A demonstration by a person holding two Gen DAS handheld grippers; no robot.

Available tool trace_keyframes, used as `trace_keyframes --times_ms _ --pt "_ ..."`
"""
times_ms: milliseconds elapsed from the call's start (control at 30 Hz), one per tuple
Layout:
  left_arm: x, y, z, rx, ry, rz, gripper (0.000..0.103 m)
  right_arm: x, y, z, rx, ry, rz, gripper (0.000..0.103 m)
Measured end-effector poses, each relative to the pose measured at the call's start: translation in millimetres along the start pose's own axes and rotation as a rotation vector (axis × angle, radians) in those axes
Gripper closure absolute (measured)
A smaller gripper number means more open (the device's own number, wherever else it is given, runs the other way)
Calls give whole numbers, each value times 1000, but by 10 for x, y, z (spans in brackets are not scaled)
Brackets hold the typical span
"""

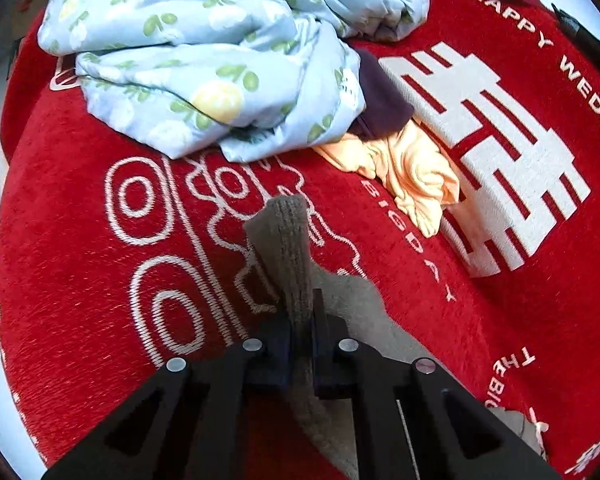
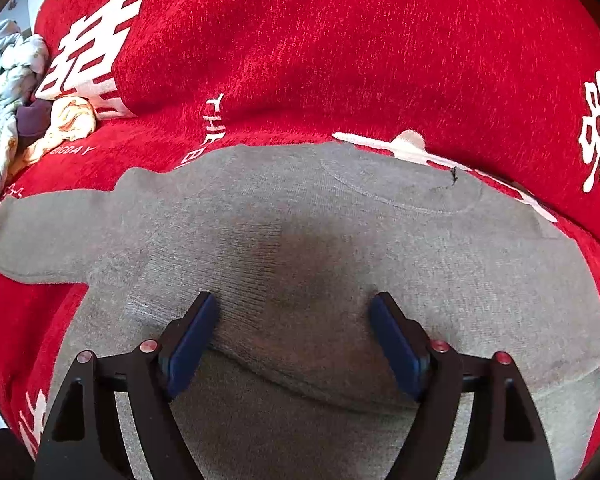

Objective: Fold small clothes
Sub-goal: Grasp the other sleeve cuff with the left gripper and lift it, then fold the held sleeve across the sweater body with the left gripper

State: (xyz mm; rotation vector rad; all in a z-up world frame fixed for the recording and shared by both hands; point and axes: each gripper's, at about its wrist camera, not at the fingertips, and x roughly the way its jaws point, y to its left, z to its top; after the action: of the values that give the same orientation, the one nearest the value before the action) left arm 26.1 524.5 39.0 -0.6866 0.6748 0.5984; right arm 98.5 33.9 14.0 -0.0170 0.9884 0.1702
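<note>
Left gripper (image 1: pixel 301 320) clamped on the sleeve (image 1: pixel 288 240) of one grey sweater (image 2: pixel 300 248), spread flat at 6 o'clock on the red cover (image 2: pixel 340 60). Right gripper (image 2: pixel 294 312) wide, over its body, nothing pinched. Bare cover from 12 to 3. Hem cut off below. Pile at 10 o'clock: one blue quilt (image 1: pixel 180 60), one yellow garment (image 1: pixel 412 172), one dark one (image 1: pixel 380 96), part hidden.

Red blanket (image 2: pixel 340 60) – grey sweater (image 2: pixel 300 220), blue quilt (image 1: pixel 188 48) atop

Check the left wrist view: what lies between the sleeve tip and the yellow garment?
Only bare red blanket separates the sleeve tip from the yellow garment.
</note>
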Motion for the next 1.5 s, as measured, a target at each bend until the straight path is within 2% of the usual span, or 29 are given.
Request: trace_keyframes --times_ms 233,500,633,833,1000,1133,1500 --pt "-235 -240 -37 97 -30 11 95 7 16 -3 -2 2 -4 21" --pt "-489 -800 -255 274 -40 -1 95 -61 -43 2 19 20 20 21" --pt "-517 -1068 -397 324 -16 -18 95 -209 -105 10 23 9 50 21" --pt "-505 -1571 -769 395 40 -17 95 -461 -401 -26 17 -20 44 20" --pt "-413 -1907 -1075 406 102 8 95 -475 -788 -178 67 26 3 20" --pt "-364 -2195 -1345 430 142 9 95 -484 -1019 -269 115 38 4 20" --pt "-593 -3079 -2130 613 169 -53 95 -557 -1426 -337 176 24 -7 20"
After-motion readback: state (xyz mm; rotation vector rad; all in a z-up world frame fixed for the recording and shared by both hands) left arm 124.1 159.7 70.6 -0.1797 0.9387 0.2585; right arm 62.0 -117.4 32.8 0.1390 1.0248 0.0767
